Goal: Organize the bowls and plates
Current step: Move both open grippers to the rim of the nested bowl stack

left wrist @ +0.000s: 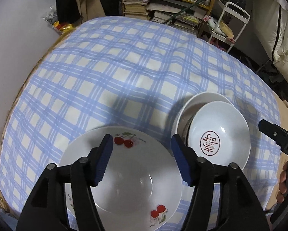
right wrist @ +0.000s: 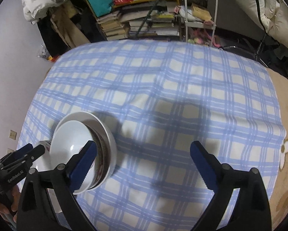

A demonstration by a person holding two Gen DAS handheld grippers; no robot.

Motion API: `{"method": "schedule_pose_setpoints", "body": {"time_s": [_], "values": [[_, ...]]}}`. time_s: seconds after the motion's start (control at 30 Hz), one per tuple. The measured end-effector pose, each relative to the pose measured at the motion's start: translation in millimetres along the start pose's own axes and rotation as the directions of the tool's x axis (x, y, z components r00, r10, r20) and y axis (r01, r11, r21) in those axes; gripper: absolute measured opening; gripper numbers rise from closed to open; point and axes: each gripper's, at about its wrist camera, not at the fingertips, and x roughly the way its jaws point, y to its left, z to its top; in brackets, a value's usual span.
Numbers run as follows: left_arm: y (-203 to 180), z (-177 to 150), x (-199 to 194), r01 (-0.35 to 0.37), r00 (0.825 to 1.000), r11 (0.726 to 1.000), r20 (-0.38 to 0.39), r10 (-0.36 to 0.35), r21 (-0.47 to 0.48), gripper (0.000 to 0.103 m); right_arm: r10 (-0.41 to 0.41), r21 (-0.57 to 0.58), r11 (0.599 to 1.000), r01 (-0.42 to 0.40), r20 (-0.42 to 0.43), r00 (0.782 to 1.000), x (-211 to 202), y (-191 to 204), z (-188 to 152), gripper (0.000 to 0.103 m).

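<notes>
Checked cloth (left wrist: 124, 67) — plate (left wrist: 124, 182) under left tongs (left wrist: 142, 161)

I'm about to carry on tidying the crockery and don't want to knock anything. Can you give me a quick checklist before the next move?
1. Left tongs empty, jaws apart: ok; they hover over the cherry plate, nothing between the pads.
2. Right tongs empty, jaws wide: ok; only the checked cloth lies beneath them.
3. Cherry plates stacked flat: ok; another plate's rim shows underneath.
4. Top bowl seated level in the bowl stack: not ok; it sits tilted and off-centre in the lower bowl.
5. Number of bowls in the stack: cannot tell.
6. Far half of the cloth free of crockery: ok.
</notes>
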Motion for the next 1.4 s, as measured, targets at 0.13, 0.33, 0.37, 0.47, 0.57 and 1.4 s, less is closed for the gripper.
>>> {"method": "schedule_pose_setpoints", "body": {"time_s": [0.13, 0.33, 0.37, 0.47, 0.57, 1.4], "values": [[-1, 0, 3, 0.023, 1.000, 1.000, -0.010, -0.023, -0.011, 0.063, -0.016, 0.019, 1.000, 0.017, -0.041, 0.999, 8, -6, -3, 0.102], [-6, -2, 8, 0.030, 0.999, 1.000, -0.031, -0.030, -0.002, 0.063, -0.014, 0.051, 0.999, 0.017, -0.063, 0.998, 16, -11, -4, 0.102], [-6, -2, 8, 0.030, 0.999, 1.000, -0.035, -0.030, -0.002, 0.063, -0.013, 0.057, 0.998, 0.017, -0.070, 0.997, 17, -12, -4, 0.102], [-7, -3, 10, 0.024, 0.999, 1.000, -0.041, -0.024, 0.006, 0.063, 0.002, 0.075, 0.997, 0.005, -0.094, 0.996, 22, -15, -5, 0.102], [-8, -4, 12, 0.022, 0.999, 1.000, -0.045, -0.022, 0.011, 0.063, 0.016, 0.086, 0.996, -0.007, -0.106, 0.994, 25, -14, -6, 0.102], [-16, 6, 19, -0.005, 1.000, 0.998, 0.013, 0.004, 0.066, 0.061, 0.112, 0.183, 0.980, -0.080, -0.173, 0.978, 47, -17, -11, 0.101]]}}
